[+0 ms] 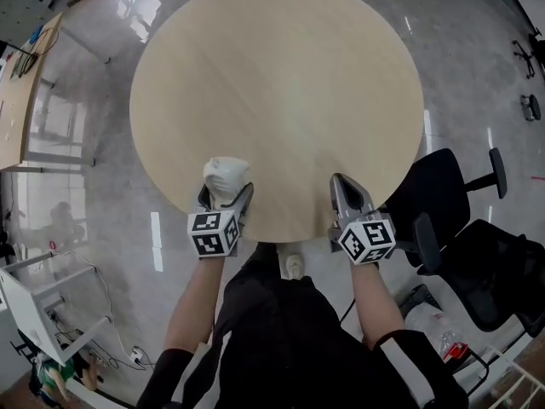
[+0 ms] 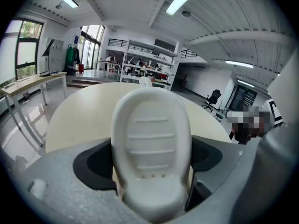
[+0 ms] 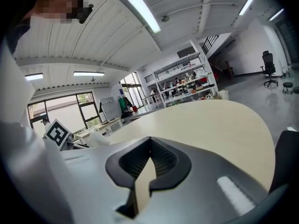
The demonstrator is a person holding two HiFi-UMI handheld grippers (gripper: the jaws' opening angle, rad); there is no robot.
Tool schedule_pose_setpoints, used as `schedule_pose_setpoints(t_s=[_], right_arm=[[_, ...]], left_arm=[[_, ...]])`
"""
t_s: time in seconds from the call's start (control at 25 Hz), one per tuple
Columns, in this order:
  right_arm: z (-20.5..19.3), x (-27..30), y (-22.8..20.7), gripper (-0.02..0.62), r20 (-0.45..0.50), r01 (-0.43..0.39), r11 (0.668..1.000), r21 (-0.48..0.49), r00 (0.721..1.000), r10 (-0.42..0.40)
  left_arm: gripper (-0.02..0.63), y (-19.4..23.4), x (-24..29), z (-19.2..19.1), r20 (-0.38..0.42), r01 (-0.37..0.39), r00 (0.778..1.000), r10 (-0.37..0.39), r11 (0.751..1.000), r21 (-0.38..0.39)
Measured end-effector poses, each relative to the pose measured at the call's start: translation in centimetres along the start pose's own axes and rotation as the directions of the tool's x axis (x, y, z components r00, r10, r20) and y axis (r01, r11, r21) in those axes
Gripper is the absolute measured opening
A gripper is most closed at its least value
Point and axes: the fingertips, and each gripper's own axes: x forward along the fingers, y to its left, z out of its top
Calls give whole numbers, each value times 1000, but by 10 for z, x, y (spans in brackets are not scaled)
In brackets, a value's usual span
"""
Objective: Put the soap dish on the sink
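A white oval soap dish (image 1: pixel 226 175) with raised ribs and small drain holes is held over the near edge of the round pale wooden table (image 1: pixel 281 75). My left gripper (image 1: pixel 226 194) is shut on it. In the left gripper view the soap dish (image 2: pixel 152 139) stands upright between the dark pads (image 2: pixel 91 164) of the left gripper (image 2: pixel 150 171). My right gripper (image 1: pixel 342 182) hovers over the table's near edge to the right, shut with nothing in it. In the right gripper view the tips of the right gripper (image 3: pixel 150 143) meet. No sink is in view.
Black office chairs (image 1: pixel 451 198) stand close at the right of the table. A white rack (image 1: pixel 38 296) is at the lower left and a wooden desk (image 1: pixel 17 100) at the far left. The person's legs and a shoe (image 1: pixel 292 265) are below the table edge.
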Motion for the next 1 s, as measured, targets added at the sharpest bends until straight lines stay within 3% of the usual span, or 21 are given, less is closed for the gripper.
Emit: schedule_pose_setpoints(t_s=[0.36,0.68,1.0], right_arm=[[-18,8,14,5,-47,-2,999,46,999,5],[-12,10,23,5,-38,-24,997,72,999,27],[-15,12,30,5,-45,-30,997,72,998,34]], left_arm=[[459,2,39,-19,-127,-22,991,35,994,105],[459,5,55,-32,-223,-51,969,109,967,252],[460,6,64,-35,-303,-50,944,130,965,258]])
